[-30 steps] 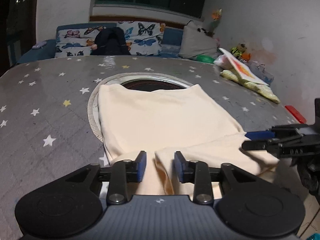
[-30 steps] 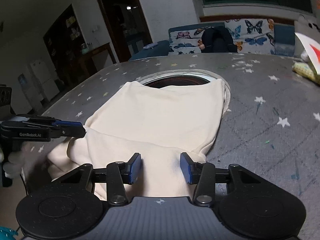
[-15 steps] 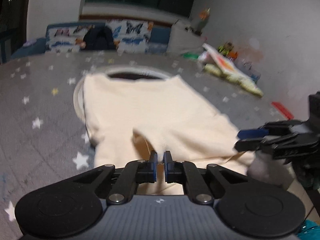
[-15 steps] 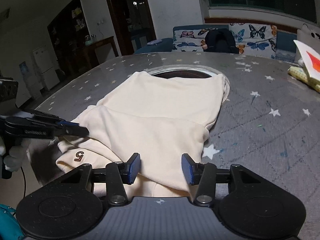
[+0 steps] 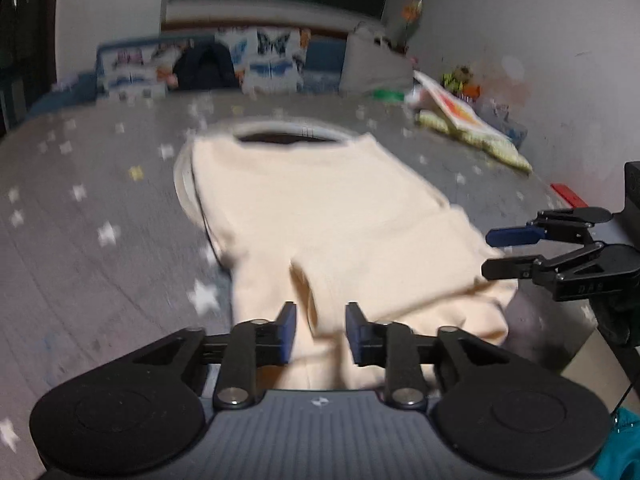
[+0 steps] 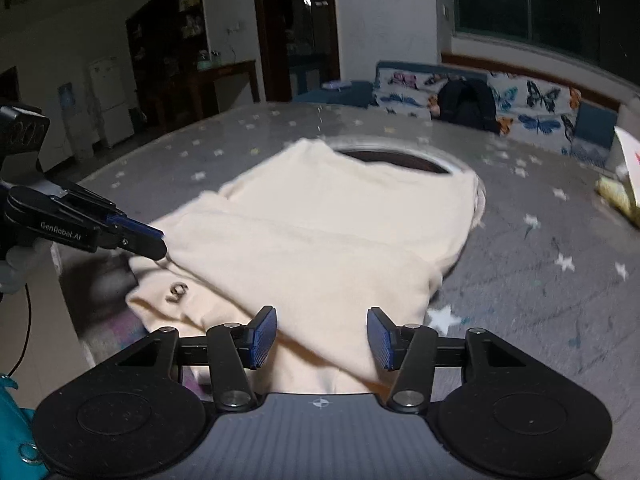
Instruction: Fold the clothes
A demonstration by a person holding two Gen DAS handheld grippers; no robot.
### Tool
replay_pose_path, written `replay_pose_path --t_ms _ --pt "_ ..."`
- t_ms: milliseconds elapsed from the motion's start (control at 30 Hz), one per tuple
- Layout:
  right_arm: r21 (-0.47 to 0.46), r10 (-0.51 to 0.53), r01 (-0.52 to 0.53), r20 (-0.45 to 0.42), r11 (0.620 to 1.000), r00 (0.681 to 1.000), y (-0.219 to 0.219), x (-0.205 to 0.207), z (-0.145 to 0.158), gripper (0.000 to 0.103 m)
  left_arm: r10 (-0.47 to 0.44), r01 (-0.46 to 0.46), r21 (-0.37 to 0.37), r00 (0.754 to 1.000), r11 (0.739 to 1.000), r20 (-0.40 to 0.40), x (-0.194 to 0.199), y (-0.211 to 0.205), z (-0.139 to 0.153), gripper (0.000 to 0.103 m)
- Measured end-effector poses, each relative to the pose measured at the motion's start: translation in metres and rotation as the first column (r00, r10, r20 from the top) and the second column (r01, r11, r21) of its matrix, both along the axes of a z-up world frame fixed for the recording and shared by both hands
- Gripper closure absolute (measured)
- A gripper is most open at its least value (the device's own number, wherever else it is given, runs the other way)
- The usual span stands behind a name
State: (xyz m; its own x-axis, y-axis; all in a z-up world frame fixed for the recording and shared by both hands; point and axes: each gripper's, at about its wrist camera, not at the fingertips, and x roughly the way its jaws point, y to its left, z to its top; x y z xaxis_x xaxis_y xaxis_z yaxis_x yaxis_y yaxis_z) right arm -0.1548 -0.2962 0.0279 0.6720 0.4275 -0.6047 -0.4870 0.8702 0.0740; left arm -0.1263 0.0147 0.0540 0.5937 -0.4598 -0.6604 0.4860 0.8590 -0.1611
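A cream sweatshirt (image 5: 340, 208) lies folded on the grey star-patterned table cover (image 5: 100, 280), its collar at the far end. My left gripper (image 5: 322, 332) hangs over the near edge with its jaws opening. A raised fold of the cloth runs between the pads, which do not press on it. My right gripper (image 6: 322, 338) is also opening over the near hem of the sweatshirt (image 6: 340, 232), gripping nothing. In the right wrist view the left gripper (image 6: 150, 240) is beside the garment's left corner. From the left wrist, the right gripper (image 5: 489, 254) is at the right corner.
A round ring (image 5: 288, 136) in the table shows past the collar. A picture book (image 5: 456, 108) and a yellow-green cloth (image 5: 488, 148) lie at the far right, a red object (image 5: 568, 196) near the right edge. A sofa with butterfly cushions (image 6: 532, 112) stands behind the table cover (image 6: 540, 300).
The left gripper shut on a fold of the sweatshirt half a second ago and has since opened and let it go. The right jaws stand a little wider. Both grippers drew back slightly.
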Motion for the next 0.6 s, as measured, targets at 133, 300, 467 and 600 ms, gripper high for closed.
replay_pose_path --t_ms 133,300,467,600 --pt "0.026 -0.007 0.007 0.029 1.0 1.0 0.003 0.01 0.007 0.049 0.011 -0.008 -0.064 0.999 0.998 0.038 0.011 -0.008 0.011 0.075" --pt "0.039 -0.004 0.004 -0.004 0.999 1.0 0.016 0.026 -0.007 0.049 -0.04 0.041 -0.061 0.999 0.997 0.024 0.033 -0.034 -0.006 0.075" --pt "-0.01 0.016 -0.016 -0.03 1.0 0.999 0.02 0.028 -0.017 0.049 -0.067 0.067 -0.025 0.998 0.997 -0.005 0.041 -0.035 -0.026 0.078" --pt "-0.043 0.037 -0.037 -0.008 0.998 0.999 0.019 0.02 -0.006 0.049 -0.106 0.104 0.039 0.993 0.994 0.046 0.023 -0.023 -0.014 0.074"
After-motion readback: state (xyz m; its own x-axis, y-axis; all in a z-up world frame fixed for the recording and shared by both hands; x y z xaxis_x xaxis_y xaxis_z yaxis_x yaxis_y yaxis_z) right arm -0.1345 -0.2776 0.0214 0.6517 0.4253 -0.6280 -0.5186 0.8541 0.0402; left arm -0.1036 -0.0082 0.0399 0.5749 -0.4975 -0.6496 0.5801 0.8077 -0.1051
